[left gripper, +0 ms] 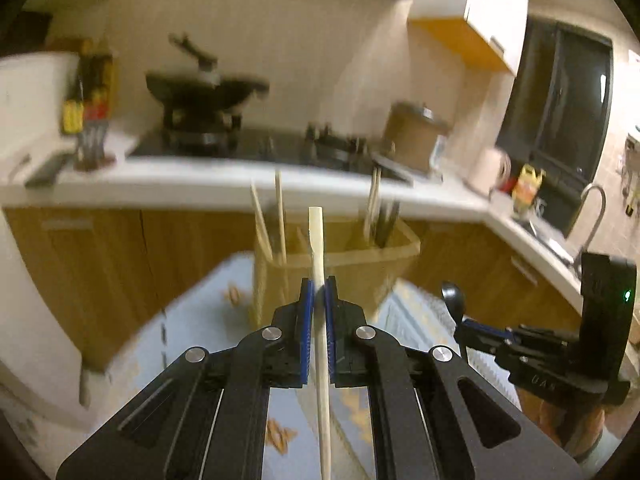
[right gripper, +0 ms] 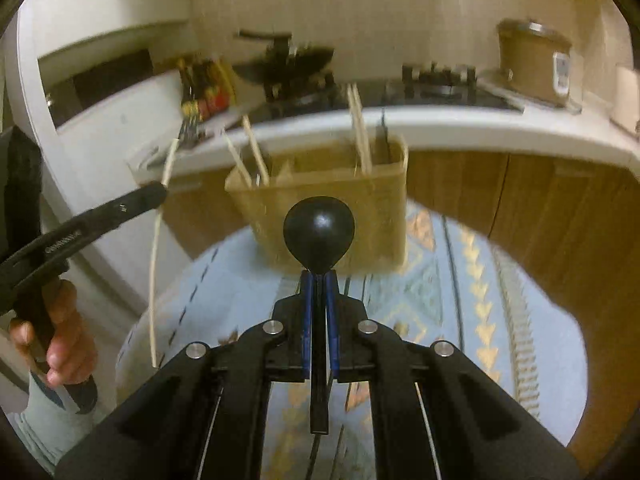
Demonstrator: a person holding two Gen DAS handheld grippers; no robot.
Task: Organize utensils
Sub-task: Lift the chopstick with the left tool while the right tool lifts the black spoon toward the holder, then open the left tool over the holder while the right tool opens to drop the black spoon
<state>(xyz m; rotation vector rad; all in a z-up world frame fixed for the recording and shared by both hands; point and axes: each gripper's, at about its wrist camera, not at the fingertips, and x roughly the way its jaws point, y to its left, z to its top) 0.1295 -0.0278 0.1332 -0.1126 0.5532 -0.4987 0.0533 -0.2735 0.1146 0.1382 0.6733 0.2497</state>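
Observation:
My left gripper is shut on a pale wooden chopstick that stands upright between its blue pads, above the table. My right gripper is shut on the handle of a black spoon, bowl end up. Ahead of both stands a tan divided utensil holder on a light blue patterned tablecloth; several chopsticks and dark utensils stick out of its compartments. In the left wrist view the right gripper and the spoon appear at the right. The right wrist view shows the left gripper with its chopstick at the left.
Behind the table runs a white kitchen counter with a gas hob, a black wok, sauce bottles, a brown cooker pot and a sink tap. A hand in a pale sleeve grips the left tool's handle.

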